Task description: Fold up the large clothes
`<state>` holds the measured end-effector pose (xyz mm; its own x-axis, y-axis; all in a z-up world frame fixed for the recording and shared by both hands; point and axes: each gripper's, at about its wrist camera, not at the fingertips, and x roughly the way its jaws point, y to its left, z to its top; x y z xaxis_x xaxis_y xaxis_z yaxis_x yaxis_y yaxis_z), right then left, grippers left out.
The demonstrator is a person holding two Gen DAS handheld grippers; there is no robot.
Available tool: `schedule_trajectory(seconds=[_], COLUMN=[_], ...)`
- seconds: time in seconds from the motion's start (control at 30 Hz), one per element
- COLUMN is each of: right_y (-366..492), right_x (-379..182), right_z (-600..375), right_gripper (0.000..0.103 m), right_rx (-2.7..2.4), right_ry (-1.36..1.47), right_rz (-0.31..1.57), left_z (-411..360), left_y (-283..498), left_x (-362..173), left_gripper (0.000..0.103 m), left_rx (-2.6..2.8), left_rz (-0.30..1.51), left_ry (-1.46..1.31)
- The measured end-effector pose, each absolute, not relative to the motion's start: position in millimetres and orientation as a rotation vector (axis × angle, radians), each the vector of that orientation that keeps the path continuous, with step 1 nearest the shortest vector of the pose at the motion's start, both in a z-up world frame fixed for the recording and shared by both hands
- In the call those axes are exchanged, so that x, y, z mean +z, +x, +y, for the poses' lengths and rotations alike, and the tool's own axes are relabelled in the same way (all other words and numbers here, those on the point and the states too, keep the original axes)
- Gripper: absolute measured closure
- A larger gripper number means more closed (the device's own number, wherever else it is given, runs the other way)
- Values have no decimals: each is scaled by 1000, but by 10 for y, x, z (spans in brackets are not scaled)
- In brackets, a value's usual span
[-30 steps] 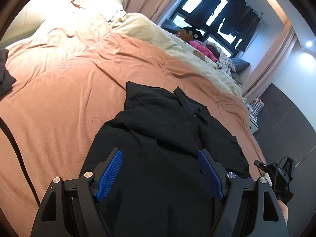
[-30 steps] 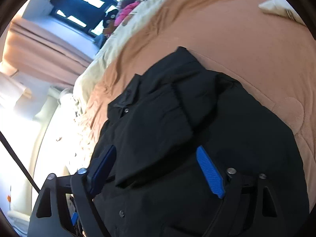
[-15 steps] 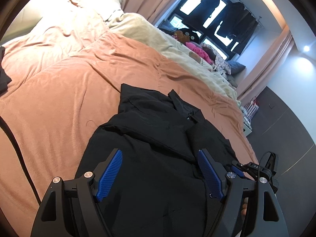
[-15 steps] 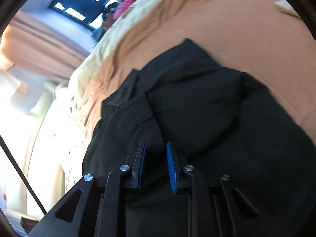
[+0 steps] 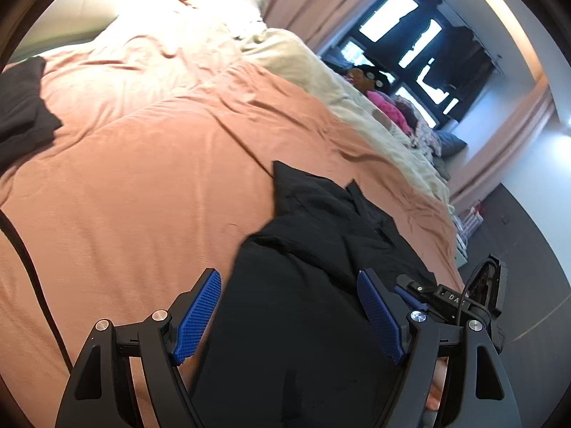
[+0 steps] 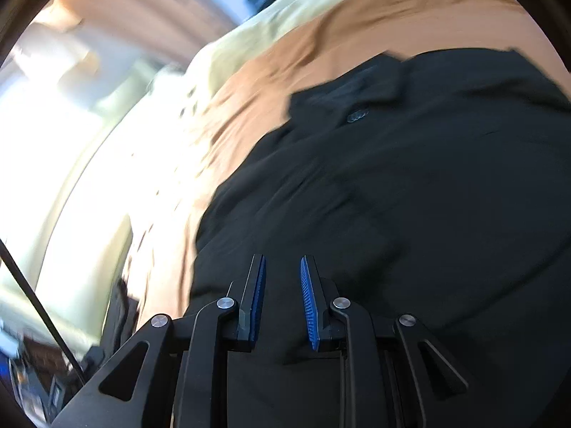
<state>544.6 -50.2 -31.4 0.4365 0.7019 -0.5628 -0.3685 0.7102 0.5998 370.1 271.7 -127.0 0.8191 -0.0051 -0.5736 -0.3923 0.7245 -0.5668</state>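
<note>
Black shirt (image 5: 314, 285) nearer than before, right gripper (image 6: 282, 285) jaws still narrowed

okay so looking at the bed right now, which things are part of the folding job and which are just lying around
Part of the job:
black jacket
left gripper, open
right gripper, jaws nearly closed over the jacket

Lying about:
dark garment at bed's edge
pink clothes near the window
cream blanket

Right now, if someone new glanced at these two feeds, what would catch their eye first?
First, the big black garment spread on the salmon-coloured bedcover, filling the lower middle of both views. Next, the blue pads: the left hand-held gripper stands wide open above the cloth, while the right hand-held gripper has its pads drawn close with black fabric between them. At the left edge lies a second dark cloth.
</note>
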Motion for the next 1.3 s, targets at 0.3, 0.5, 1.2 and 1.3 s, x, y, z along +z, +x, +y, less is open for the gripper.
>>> schedule_trajectory(seconds=[0.3,0.5,1.2,1.3], right_y=[5315,5269,5426,5529], right_x=[-262,-323,-981,-1155], right_z=[-106,-1149,-2692,-2733], right_gripper=[86,45,36,37], right_rx=[783,609,367,349], right_ry=[381,539,1060,1131], right_rz=[923,865,796,801], left_z=[2883,2744,1168,973], left_y=[3592,3757,5532,5765], left_x=[-1347,-1364,-1076,-1166], left_gripper=[23,23,23,23], left_rx=[287,283,39,14], left_rz=[590,633,871,911], left_ry=[-761,-742,-321,-275])
